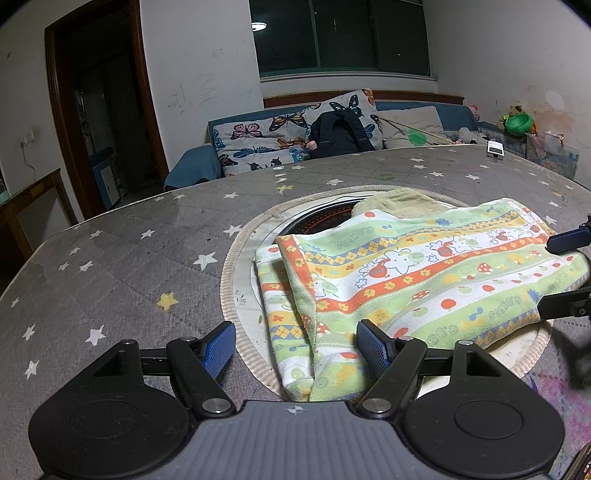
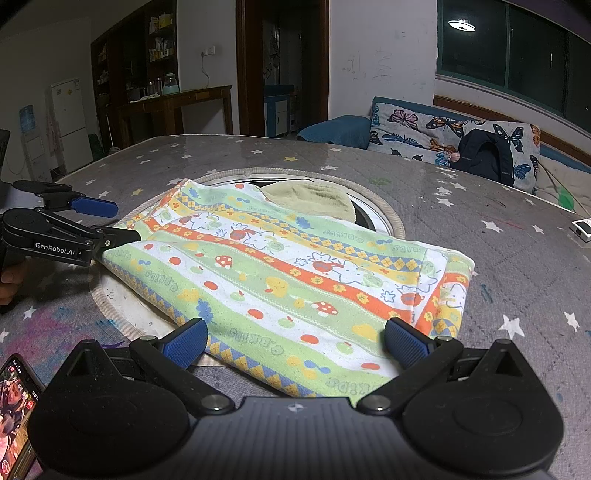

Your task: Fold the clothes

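Left claw: nearest my left camera, spread wide with nothing between its blue pads, poised over the near folded corner of the cloth.
Right claw: spread wide too, empty, low over the cloth's long near edge.
Cloth: I see a patterned children's cloth with green, orange and yellow stripes, mushrooms and small animals, lying folded on the bench, partly over the round inset.
Second cloth: pale olive, tucked behind the patterned one, over the inset.
Bench: large and rounded, covered in grey quilted fabric with white and yellow stars under a glossy sheet.
Round inset: ringed by a woven beige border, dark at its middle.
Phone: lit, at the bench's near edge beside my right claw.
Room: a sofa with butterfly cushions and a dark backpack, a dark window above it, a wooden doorway, scribbled white walls.
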{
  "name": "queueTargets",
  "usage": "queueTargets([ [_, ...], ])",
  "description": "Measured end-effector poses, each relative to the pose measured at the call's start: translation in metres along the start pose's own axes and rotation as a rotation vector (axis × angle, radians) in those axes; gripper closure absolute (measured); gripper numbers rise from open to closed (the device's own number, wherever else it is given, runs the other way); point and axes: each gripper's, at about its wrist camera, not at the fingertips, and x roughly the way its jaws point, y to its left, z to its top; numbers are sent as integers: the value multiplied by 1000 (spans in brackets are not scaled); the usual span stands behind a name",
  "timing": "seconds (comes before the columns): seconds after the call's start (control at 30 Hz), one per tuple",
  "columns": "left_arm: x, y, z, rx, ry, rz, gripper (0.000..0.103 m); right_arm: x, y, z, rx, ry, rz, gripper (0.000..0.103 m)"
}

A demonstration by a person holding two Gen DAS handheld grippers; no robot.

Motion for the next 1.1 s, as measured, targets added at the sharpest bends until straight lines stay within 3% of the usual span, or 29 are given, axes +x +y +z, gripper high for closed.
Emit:
queueTargets([
  [1.1,0,2,-1,-3,1,1,26,0,1,0,0,0,-2,0],
])
